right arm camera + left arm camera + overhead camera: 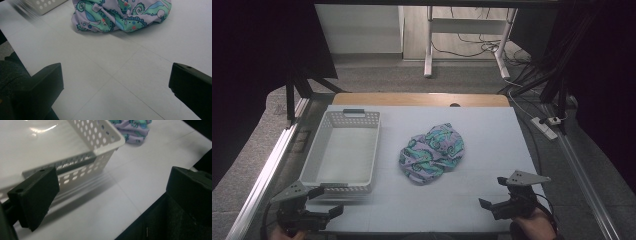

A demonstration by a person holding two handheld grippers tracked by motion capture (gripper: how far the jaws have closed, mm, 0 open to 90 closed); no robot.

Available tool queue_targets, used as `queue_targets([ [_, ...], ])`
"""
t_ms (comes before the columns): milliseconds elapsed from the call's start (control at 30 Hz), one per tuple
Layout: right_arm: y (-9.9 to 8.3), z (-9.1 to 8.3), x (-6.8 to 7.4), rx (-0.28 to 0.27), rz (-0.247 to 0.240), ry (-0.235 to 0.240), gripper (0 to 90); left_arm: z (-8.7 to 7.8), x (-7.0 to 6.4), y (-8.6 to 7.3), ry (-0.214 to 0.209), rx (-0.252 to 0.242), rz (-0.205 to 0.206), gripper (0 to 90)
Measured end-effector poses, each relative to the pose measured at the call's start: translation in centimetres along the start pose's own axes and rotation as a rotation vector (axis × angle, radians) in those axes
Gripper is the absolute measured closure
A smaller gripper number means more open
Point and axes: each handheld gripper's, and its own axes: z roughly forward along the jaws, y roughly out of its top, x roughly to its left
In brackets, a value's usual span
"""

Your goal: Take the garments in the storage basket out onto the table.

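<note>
A crumpled lilac cloth [432, 152] with a teal seahorse print lies at the middle of the white table [492, 130]. It also shows at the top of the right gripper view as the cloth [120, 15] and at the top edge of the left gripper view as the cloth [132, 131]. A white perforated basket [343, 152] stands empty left of it, its near corner [100, 147] close to my left gripper. My left gripper [328, 201] hangs open at the table's front left, just before the basket. My right gripper [493, 192] is open at the front right, well short of the cloth. Both hold nothing.
The basket has grey handles at its far end [354, 112] and near end [60, 167]. A wooden strip [422, 99] borders the table's far edge. Metal rails [267, 165] run along both sides. White desk legs [428, 55] and cables lie on the floor beyond.
</note>
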Motion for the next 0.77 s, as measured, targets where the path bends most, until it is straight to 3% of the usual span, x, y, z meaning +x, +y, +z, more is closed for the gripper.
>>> queue_targets([
  [300,0.0,0.0,0.0,0.004,0.002,-0.002,0.0,-0.9,-0.2,-0.9,0.046,0.010,0.003,0.1],
  [633,0.1,0.1,0.1,0.012,-0.002,-0.010,0.0,-1.7,-0.5,-1.7,0.120,0.070,-0.007,0.1],
  [767,0.1,0.2,0.1,0.017,-0.008,-0.017,0.0,-1.6,-0.5,-1.6,0.118,0.077,-0.003,0.1],
])
